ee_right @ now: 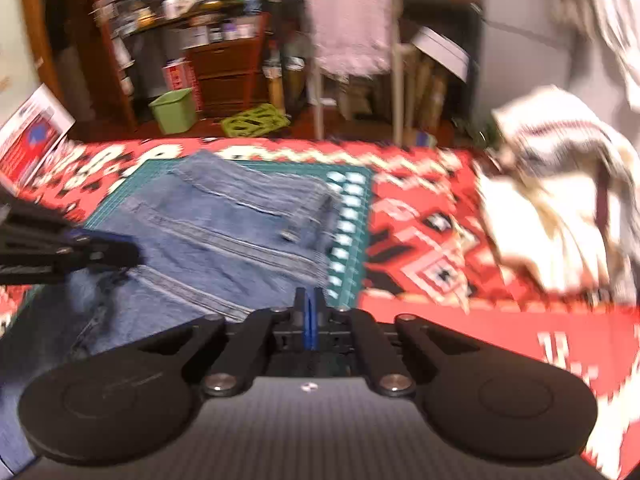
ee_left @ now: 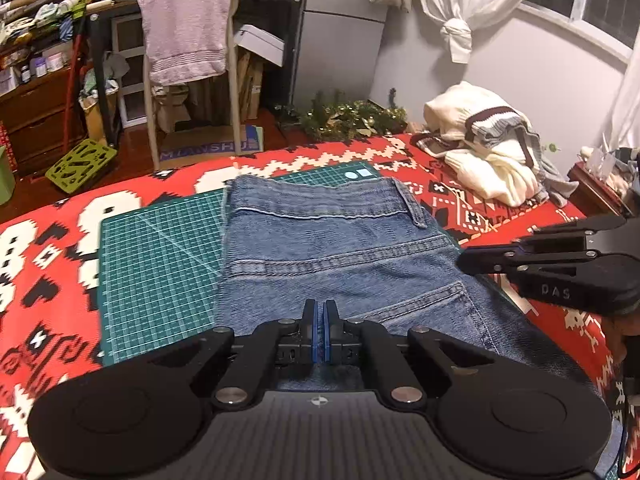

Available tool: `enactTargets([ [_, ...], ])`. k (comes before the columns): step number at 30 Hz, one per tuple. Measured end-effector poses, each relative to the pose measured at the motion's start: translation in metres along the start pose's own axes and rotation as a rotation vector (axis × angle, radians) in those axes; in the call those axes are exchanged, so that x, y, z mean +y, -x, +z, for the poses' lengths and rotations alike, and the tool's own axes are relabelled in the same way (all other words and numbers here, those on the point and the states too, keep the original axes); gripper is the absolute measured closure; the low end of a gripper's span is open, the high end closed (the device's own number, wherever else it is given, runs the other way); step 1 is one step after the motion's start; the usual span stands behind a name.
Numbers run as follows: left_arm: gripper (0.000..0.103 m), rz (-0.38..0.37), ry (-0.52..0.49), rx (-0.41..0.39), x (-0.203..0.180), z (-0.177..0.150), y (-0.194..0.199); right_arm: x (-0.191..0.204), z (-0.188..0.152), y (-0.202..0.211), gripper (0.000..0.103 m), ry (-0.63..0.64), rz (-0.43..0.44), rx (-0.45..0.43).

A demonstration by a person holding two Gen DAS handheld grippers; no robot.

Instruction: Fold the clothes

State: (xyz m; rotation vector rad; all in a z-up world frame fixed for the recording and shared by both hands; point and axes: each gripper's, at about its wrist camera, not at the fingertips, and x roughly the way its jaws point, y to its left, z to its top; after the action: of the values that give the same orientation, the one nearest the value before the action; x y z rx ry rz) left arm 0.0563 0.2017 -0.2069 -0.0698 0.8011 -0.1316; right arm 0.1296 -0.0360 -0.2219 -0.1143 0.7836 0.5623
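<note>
Folded jeans [ee_left: 340,248] on green mat [ee_left: 160,256] — both grippers closed, empty.

Right-wrist view motion-blurred throughout; sweater pile [ee_right: 560,200] indistinct. Jeans [ee_left: 340,256] partly hidden beneath left gripper [ee_left: 319,312]; right gripper [ee_left: 464,260] cut by frame edge.
</note>
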Motion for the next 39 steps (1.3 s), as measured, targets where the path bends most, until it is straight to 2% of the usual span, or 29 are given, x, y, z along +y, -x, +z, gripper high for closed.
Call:
enactTargets([
  [4, 0.098, 0.019, 0.034, -0.01, 0.013, -0.004, 0.011, 0.001, 0.005, 0.013, 0.097, 0.025, 0.031, -0.044],
  [8, 0.098, 0.001, 0.08, -0.008, 0.019, -0.003, 0.009, 0.027, 0.015, 0.01, 0.097, 0.091, 0.095, -0.052],
  [12, 0.098, 0.019, 0.038, 0.021, 0.009, -0.001, -0.007, 0.055, 0.02, -0.003, 0.097, 0.143, 0.135, -0.011],
  [14, 0.098, 0.032, 0.02, 0.023, 0.008, -0.001, -0.01, 0.06, 0.018, -0.013, 0.097, 0.157, 0.121, 0.033],
  [18, 0.099, 0.028, 0.01, 0.032, 0.012, -0.003, -0.002, 0.035, 0.012, -0.014, 0.096, 0.11, 0.095, 0.042],
  [19, 0.099, 0.025, 0.005, 0.034, 0.013, -0.006, 0.002, 0.027, 0.011, -0.009, 0.1, 0.104, 0.087, 0.042],
  [20, 0.099, 0.023, 0.0, 0.037, 0.015, -0.008, 0.007, 0.019, 0.01, -0.004, 0.1, 0.098, 0.08, 0.043],
  [23, 0.099, 0.013, 0.001, 0.041, 0.021, -0.016, 0.027, -0.003, 0.006, 0.017, 0.09, 0.086, 0.047, 0.041],
  [24, 0.099, 0.006, 0.011, 0.042, 0.024, -0.019, 0.036, -0.01, 0.004, 0.026, 0.09, 0.079, 0.041, 0.039],
  [28, 0.096, -0.021, 0.077, 0.044, 0.037, -0.037, 0.074, -0.027, -0.012, 0.071, 0.088, 0.025, 0.121, 0.054],
  [32, 0.085, -0.043, 0.209, 0.052, 0.053, -0.066, 0.113, -0.023, -0.043, 0.107, 0.081, 0.024, 0.166, 0.128],
  [36, 0.079, -0.036, 0.317, 0.063, 0.062, -0.096, 0.143, -0.015, -0.078, 0.131, 0.073, -0.004, 0.174, 0.178],
  [39, 0.074, 0.006, 0.35, 0.081, 0.061, -0.117, 0.158, -0.008, -0.1, 0.14, 0.071, -0.024, 0.162, 0.187],
])
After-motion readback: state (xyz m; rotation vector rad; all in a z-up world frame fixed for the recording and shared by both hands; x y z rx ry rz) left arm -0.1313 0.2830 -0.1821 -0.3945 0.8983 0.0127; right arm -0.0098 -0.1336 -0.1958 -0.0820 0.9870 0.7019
